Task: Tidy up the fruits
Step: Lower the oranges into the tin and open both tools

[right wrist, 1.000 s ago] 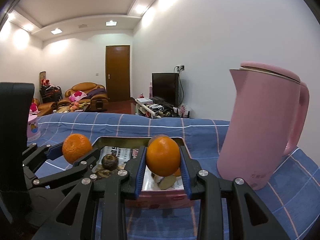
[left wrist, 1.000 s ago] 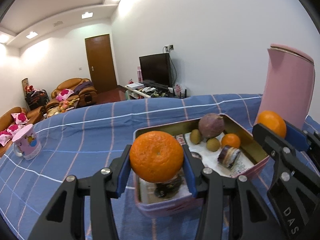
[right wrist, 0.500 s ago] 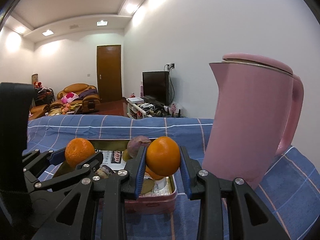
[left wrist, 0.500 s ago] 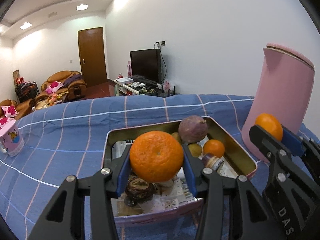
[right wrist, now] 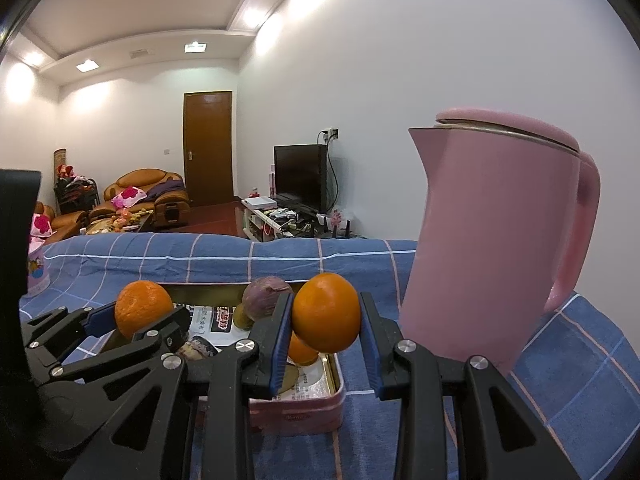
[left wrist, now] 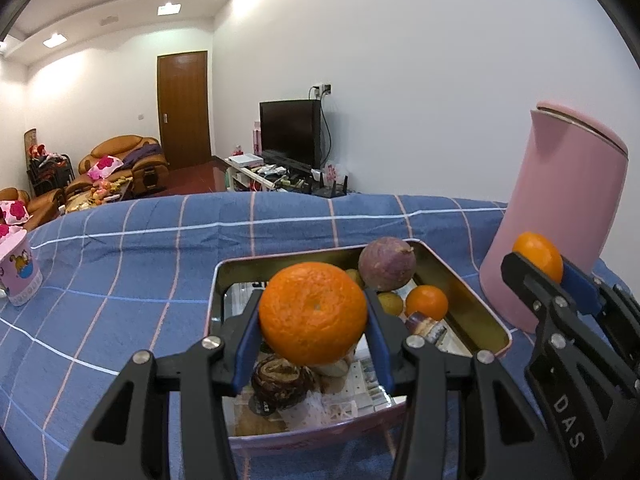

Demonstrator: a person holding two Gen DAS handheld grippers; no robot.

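My left gripper [left wrist: 313,314] is shut on a large rough-skinned orange [left wrist: 313,312], held above the near half of a pink tin box [left wrist: 472,300]. My right gripper [right wrist: 325,322] is shut on a smaller smooth orange [right wrist: 326,312], held over the tin's [right wrist: 316,400] right end. In the tin lie a purple passion fruit [left wrist: 387,264], a small orange [left wrist: 426,302], greenish-yellow small fruits [left wrist: 390,302], a dark wrinkled fruit [left wrist: 282,380] and printed paper. In the left wrist view the right gripper [left wrist: 538,258] shows at the right; in the right wrist view the left gripper [right wrist: 142,314] shows at the left.
A tall pink kettle [right wrist: 492,236] stands right of the tin, close to my right gripper. A pink cartoon cup [left wrist: 18,274] sits far left on the blue checked cloth [left wrist: 120,264]. Sofas, a door and a TV lie beyond the table's far edge.
Both views have swung so the tin sits further left and nearer the centre under the left gripper, and the kettle looms larger on the right. Both oranges stay gripped.
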